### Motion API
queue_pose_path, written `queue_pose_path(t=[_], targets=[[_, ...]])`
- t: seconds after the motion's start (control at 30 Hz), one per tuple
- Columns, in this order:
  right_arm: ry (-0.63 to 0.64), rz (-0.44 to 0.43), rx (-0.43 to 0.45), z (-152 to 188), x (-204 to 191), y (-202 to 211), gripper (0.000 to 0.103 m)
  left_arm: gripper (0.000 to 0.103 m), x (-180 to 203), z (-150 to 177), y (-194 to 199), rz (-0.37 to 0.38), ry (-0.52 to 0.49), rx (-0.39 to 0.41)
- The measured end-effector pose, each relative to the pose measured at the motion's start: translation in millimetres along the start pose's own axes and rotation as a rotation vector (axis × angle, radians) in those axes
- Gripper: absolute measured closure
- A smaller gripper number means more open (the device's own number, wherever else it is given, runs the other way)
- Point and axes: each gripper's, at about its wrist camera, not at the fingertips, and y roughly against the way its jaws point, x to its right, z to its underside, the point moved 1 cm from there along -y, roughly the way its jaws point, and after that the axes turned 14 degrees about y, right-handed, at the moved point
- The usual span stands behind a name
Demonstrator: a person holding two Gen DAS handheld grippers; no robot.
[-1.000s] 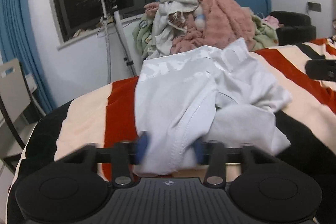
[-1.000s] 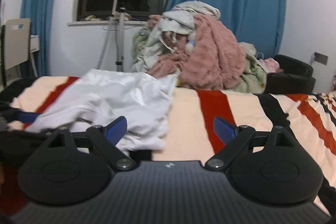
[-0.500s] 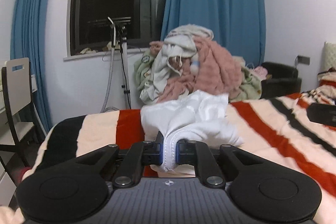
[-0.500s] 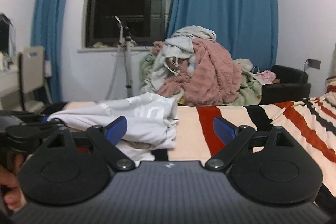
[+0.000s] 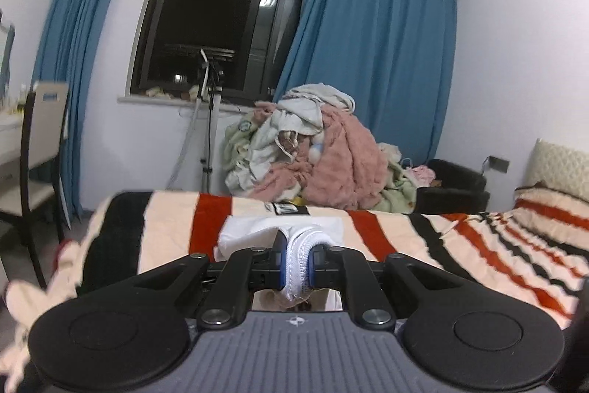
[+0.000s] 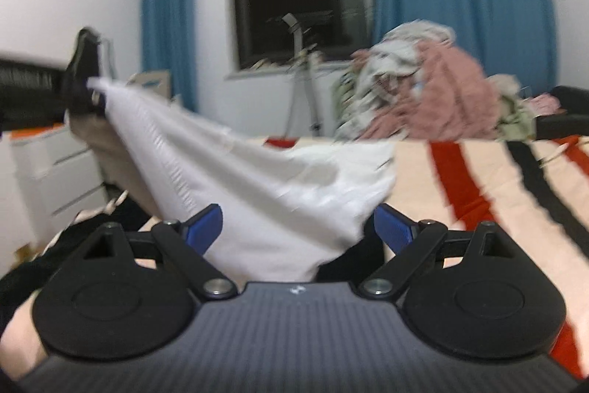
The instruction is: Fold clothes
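My left gripper (image 5: 296, 258) is shut on a stitched edge of a white garment (image 5: 283, 231) and holds it up above the striped bed (image 5: 460, 245). In the right wrist view the same white garment (image 6: 257, 179) hangs stretched from the left gripper (image 6: 86, 87) at upper left down to the bed. My right gripper (image 6: 298, 227) is open, its blue pads on either side of the garment's lower fold, with cloth lying between them. The right view is blurred.
A big pile of pink, green and grey laundry (image 5: 313, 161) sits behind the bed under blue curtains. A stand (image 5: 210, 135) is by the window. A chair (image 5: 40, 142) and desk are at the left. White drawers (image 6: 55, 168) stand left of the bed.
My left gripper closed on the white garment's edge and lifted it high off the bed. My right gripper moved in until the hanging cloth lies between its open fingers.
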Motion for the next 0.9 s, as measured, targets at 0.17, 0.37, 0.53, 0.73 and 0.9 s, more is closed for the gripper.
queue_pose_path(t=[0.17,0.37,0.53,0.73,0.9], targets=[[0.058,-0.064,0.021,0.8,-33.4,-13.0,0.012,0.092,-13.5,6.7,5.5,-0.002,0.044,0.004],[0.074,-0.002,-0.024,10.0,-38.6,-44.8,0.012,0.092,-26.0,11.8,-12.1,-0.043,0.05,0.009],[-0.194,0.116,0.006,5.1,20.7,-36.2,0.012,0.091,-28.8,17.3,-26.2,-0.076,0.054,-0.01],[-0.363,0.143,-0.079,11.5,59.4,-39.1,0.012,0.092,-19.1,22.3,-23.6,-0.073,0.018,0.049],[-0.359,0.187,-0.186,26.8,65.5,-42.2,0.012,0.092,-22.5,17.0,-17.7,-0.066,0.062,0.075]])
